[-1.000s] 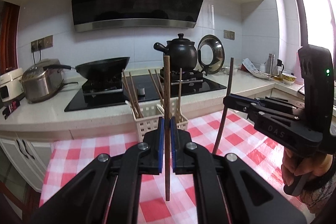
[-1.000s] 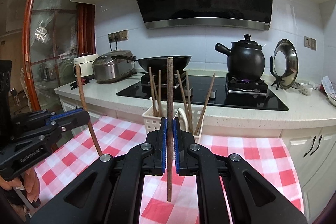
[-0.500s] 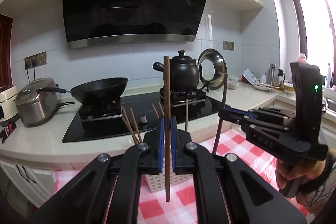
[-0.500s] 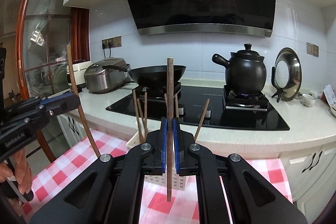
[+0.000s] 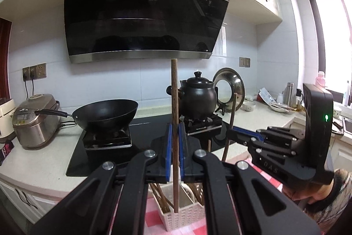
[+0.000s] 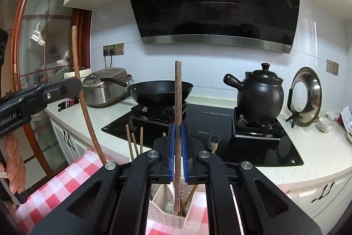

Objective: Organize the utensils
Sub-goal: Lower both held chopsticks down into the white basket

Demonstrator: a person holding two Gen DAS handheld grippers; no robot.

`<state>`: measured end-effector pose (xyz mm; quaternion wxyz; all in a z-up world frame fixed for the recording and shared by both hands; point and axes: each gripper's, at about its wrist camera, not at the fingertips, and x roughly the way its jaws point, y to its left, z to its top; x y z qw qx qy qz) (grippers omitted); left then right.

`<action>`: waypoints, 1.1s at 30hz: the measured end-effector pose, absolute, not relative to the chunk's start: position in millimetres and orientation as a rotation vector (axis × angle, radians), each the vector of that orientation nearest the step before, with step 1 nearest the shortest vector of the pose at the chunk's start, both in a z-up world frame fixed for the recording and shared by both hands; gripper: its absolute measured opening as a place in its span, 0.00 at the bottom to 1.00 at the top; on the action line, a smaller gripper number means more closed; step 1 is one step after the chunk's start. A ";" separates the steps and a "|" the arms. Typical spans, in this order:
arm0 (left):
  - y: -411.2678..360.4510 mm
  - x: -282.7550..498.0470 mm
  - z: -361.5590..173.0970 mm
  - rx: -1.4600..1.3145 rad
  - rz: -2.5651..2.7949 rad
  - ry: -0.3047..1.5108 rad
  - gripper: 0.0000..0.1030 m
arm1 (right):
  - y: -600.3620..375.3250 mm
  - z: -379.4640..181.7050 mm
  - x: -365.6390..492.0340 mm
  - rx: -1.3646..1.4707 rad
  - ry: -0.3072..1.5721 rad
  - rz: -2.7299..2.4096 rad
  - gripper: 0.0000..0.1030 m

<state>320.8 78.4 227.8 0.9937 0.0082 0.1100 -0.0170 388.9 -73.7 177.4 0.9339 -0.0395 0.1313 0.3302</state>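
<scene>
My left gripper [image 5: 175,132] is shut on a brown wooden chopstick [image 5: 174,91] held upright. Its lower tip hangs over a white slotted basket [image 5: 182,216] holding several chopsticks. My right gripper [image 6: 178,136] is shut on a second upright chopstick [image 6: 178,91], whose tip reaches the basket [image 6: 164,211] mouth; I cannot tell whether it is inside. Each view shows the other tool: the right gripper [image 5: 231,133] with its chopstick [image 5: 233,111], and the left gripper [image 6: 74,85] with its chopstick [image 6: 84,107].
The basket stands on a red-and-white checked cloth [image 6: 55,186] in front of a counter. Behind it are a black hob [image 6: 220,142] with a wok [image 6: 159,94] and a clay pot [image 6: 259,96], a rice cooker [image 6: 103,87] and a pot lid [image 6: 305,96]. A hand [image 6: 14,160] grips the left tool.
Both grippers have risen and moved toward the counter, each still holding its chopstick. The basket has slid from ahead of the fingers to beneath them.
</scene>
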 end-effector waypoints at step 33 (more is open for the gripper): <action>110.7 422.4 77.4 -0.149 -0.016 0.465 0.06 | -31.3 76.2 455.5 -0.092 0.536 0.732 0.08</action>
